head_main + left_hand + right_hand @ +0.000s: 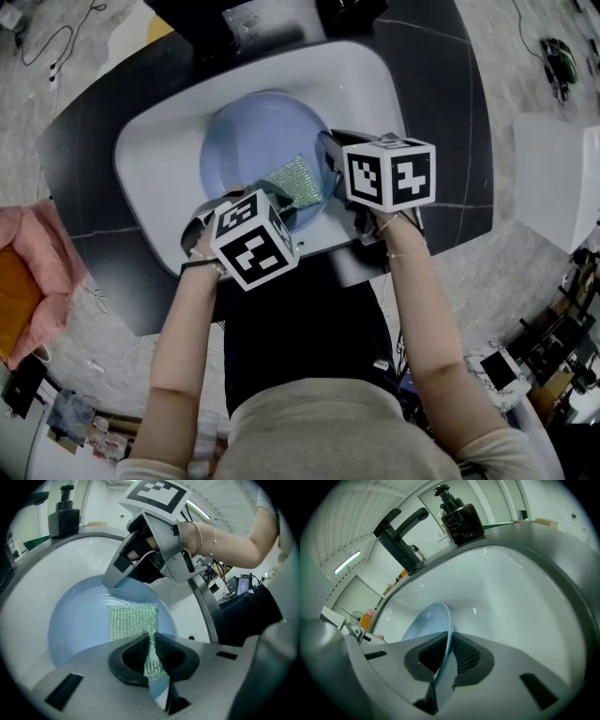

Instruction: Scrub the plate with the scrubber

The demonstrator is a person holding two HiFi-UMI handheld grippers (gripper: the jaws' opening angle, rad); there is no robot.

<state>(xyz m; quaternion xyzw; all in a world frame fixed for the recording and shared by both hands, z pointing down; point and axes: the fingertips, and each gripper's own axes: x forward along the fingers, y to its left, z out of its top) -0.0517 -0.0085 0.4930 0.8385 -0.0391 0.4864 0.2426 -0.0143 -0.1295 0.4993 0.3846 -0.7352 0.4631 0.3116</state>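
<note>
A pale blue plate (251, 141) lies in the white sink (150, 169). My right gripper (328, 169) is shut on the plate's right rim; in the right gripper view the rim (449, 634) runs edge-on between the dark pads. My left gripper (272, 208) is shut on a green mesh scrubber (298, 180), which lies flat on the plate's near right part. In the left gripper view the scrubber (132, 623) spreads over the plate (79, 625) and narrows between the pads, with the right gripper (112, 579) just beyond it.
A black tap (401, 536) and a dark soap pump bottle (459, 520) stand on the sink's far edge. The sink sits in a dark counter (441, 103). A pink cloth (37, 253) lies at the left, off the counter.
</note>
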